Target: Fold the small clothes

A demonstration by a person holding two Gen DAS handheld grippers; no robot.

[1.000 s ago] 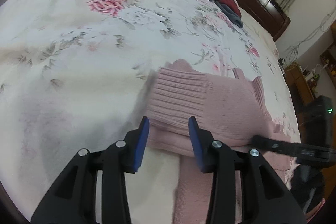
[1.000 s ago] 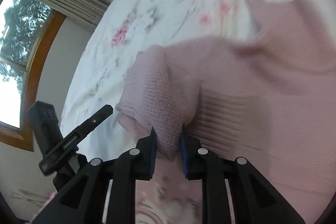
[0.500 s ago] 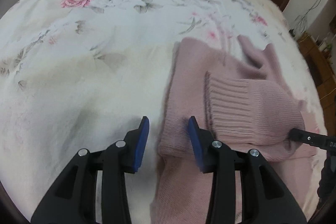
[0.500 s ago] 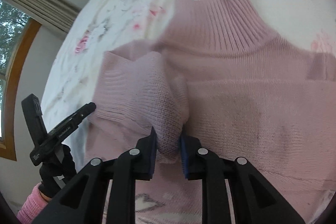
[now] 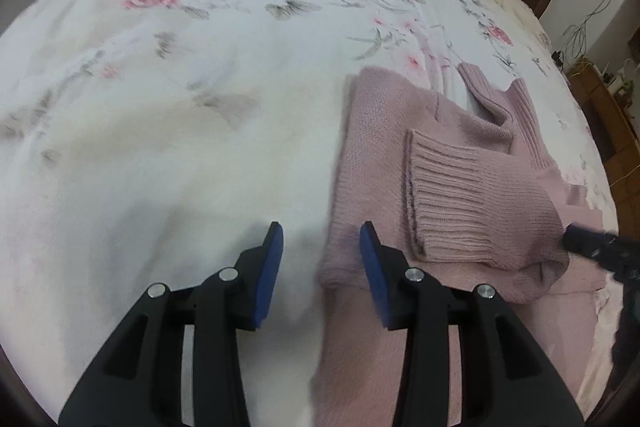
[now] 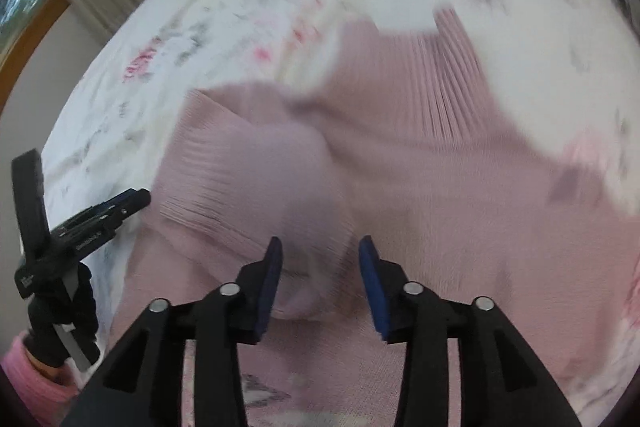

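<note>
The right gripper [image 6: 320, 255] has opened — releasing the sweater's sleeve [image 6: 256, 163] onto its body.

Soft daylight, fisheye-bent edges — right wrist view smeared by motion blur.

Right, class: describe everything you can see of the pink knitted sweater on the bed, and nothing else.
The pink sweater is a soft, dusty-pink knit lying flat on the floral bedspread. A sleeve with a ribbed cuff is folded across the body, and a ribbed turtleneck collar sticks out at the far end. The left gripper is open at its near edge, not clamping it. The right gripper is open around the folded sleeve's bend. The right wrist view is blurred.
</note>
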